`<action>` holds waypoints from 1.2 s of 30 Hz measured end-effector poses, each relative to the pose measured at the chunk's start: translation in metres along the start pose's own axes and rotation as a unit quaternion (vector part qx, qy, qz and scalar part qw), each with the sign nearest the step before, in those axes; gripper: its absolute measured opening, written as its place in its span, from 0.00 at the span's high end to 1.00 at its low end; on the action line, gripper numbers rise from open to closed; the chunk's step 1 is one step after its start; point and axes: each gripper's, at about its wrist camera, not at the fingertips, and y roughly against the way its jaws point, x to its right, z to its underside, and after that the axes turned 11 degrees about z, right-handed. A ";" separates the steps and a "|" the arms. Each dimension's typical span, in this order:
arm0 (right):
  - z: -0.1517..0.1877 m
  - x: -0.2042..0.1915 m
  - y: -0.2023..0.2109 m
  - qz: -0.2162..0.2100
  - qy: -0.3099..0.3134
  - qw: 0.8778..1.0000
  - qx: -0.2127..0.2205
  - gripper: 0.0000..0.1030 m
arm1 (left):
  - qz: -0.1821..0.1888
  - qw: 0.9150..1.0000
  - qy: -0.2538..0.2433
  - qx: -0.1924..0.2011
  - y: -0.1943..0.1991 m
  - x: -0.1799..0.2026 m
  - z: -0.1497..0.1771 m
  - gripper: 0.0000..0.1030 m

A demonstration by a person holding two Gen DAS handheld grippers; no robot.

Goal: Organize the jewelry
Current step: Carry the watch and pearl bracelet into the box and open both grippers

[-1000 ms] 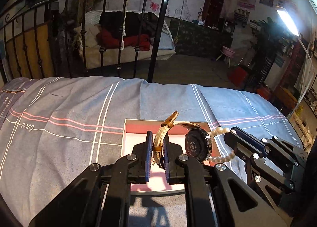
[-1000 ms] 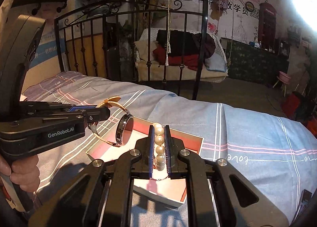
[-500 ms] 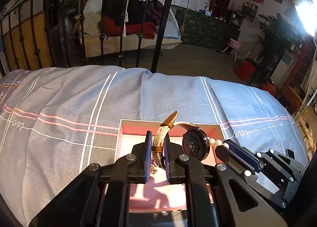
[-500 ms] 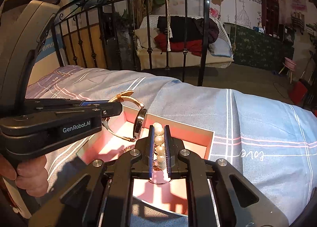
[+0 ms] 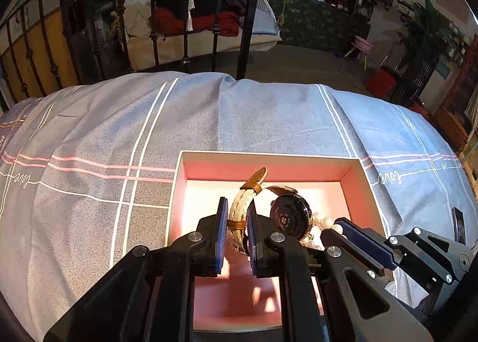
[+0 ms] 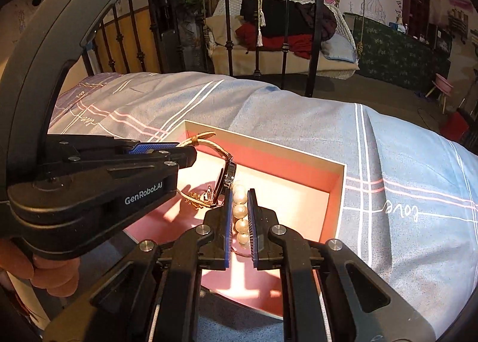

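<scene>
An open box with a pink inside lies on the bed. My left gripper is shut on the pale strap of a wristwatch, holding it just over the box; the dark round case hangs to the right of the fingers. In the right wrist view the left gripper comes in from the left with the watch edge-on. My right gripper is shut on a pearl bracelet over the box, right beside the watch. The right gripper and pearls show at lower right.
A small gold piece of jewelry lies on the box floor. The grey-blue striped bedspread surrounds the box. A black iron bed rail stands beyond it, with a room behind. A hand grips the left gripper's handle.
Both grippers have come down and forward with the watch and the pearls, from above the box's near edge to low inside it. Both grips are unchanged.
</scene>
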 end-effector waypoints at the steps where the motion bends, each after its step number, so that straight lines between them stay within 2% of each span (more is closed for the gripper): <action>1: 0.001 0.000 -0.002 0.003 0.002 1.000 -0.003 0.90 | -0.004 1.000 -0.002 -0.004 -0.003 0.000 0.001 0.90; 6: 0.006 0.001 -0.010 0.008 0.006 1.000 -0.017 0.90 | -0.015 1.000 0.000 -0.024 -0.015 -0.005 0.004 0.88; 23: 0.014 -0.003 -0.012 0.017 0.022 0.999 -0.028 0.90 | -0.024 0.999 -0.010 -0.019 -0.012 0.001 0.007 0.86; 24: 0.015 -0.003 -0.011 0.018 0.024 0.999 -0.029 0.90 | -0.024 1.000 -0.010 -0.017 -0.010 0.001 0.007 0.85; 26: 0.015 -0.003 -0.010 0.022 0.029 0.999 -0.028 0.88 | -0.023 1.000 -0.013 -0.008 -0.005 0.004 0.006 0.75; 27: 0.016 -0.004 -0.008 0.024 0.030 0.999 -0.027 0.78 | -0.023 1.000 -0.013 -0.004 -0.002 0.005 0.005 0.64; 28: 0.016 -0.004 -0.006 0.025 0.030 0.999 -0.025 0.66 | -0.022 1.000 -0.014 0.003 0.003 0.006 0.005 0.57; 29: 0.017 -0.004 -0.002 0.029 0.030 0.999 -0.019 0.41 | -0.018 1.000 -0.014 0.009 0.007 0.006 0.004 0.54; 30: 0.017 -0.004 0.003 0.036 0.032 0.999 -0.010 0.31 | -0.017 1.000 -0.014 0.014 0.011 0.007 0.004 0.50; 36: 0.034 0.002 0.035 0.048 0.014 0.999 0.007 0.31 | -0.005 0.999 -0.017 0.035 0.043 0.008 0.021 0.43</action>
